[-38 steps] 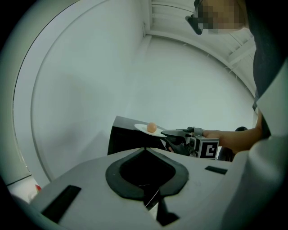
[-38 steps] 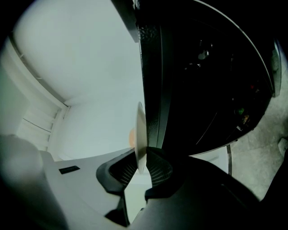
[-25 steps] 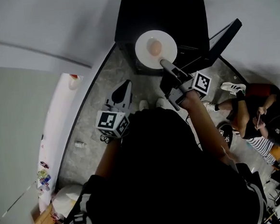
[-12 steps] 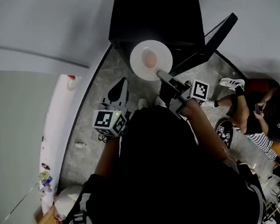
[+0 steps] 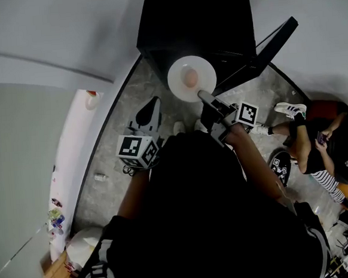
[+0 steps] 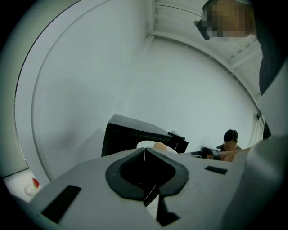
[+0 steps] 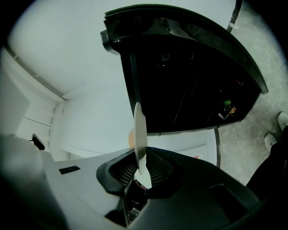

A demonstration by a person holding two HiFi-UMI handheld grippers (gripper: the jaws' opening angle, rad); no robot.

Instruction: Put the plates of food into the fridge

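The right gripper (image 5: 202,95) clamped the round white plate of food (image 5: 179,87) by its near rim, the open black fridge (image 5: 194,20) directly beyond, upper centre; the left gripper (image 5: 150,113), closed empty, sat lower left.

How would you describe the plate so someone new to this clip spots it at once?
Find the black fridge at the top of the head view, door swung open. Just before its opening hangs a round white plate, gripped at its near rim by the right gripper. It alone is a white disc there, carrying one pale orange lump of food.
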